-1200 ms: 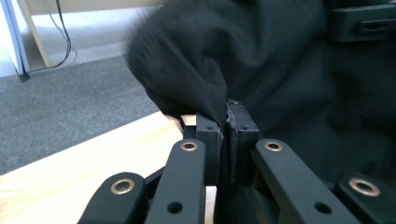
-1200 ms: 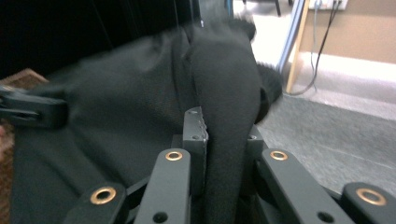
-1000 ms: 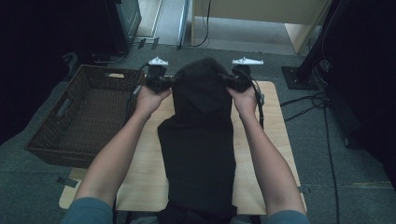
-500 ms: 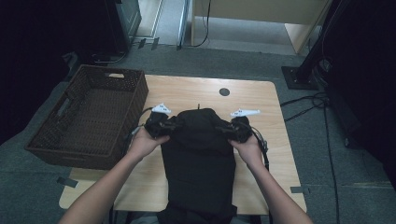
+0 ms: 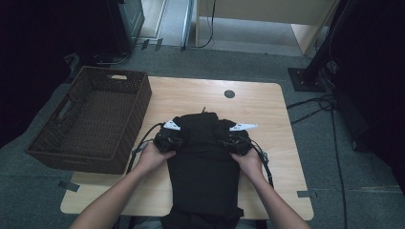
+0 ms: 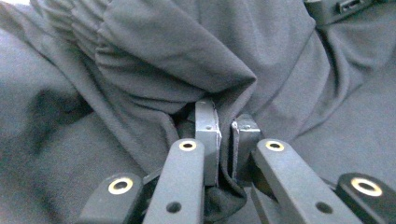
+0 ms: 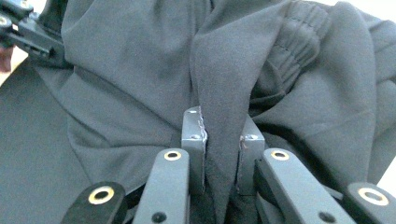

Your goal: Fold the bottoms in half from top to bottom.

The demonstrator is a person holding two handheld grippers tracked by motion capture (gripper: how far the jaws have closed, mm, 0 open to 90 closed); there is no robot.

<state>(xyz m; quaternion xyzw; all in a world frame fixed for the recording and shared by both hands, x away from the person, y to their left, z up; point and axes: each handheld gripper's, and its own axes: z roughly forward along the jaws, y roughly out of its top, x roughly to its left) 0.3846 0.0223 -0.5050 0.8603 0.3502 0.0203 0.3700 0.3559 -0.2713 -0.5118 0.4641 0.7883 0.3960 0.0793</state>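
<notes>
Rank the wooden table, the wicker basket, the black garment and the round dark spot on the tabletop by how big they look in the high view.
1. wooden table
2. wicker basket and black garment: look alike, unranked
3. round dark spot

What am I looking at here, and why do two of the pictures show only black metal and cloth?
A person sits at a wooden table with a hand-held gripper in each hand. The high view looks down from above. It shows the left hand-held gripper, the right hand-held gripper, a black garment and a brown basket at the table's left edge. The other two pictures come from cameras on the grippers, looking along their jaws. Each gripper is pinched shut on a fold of the garment.
</notes>
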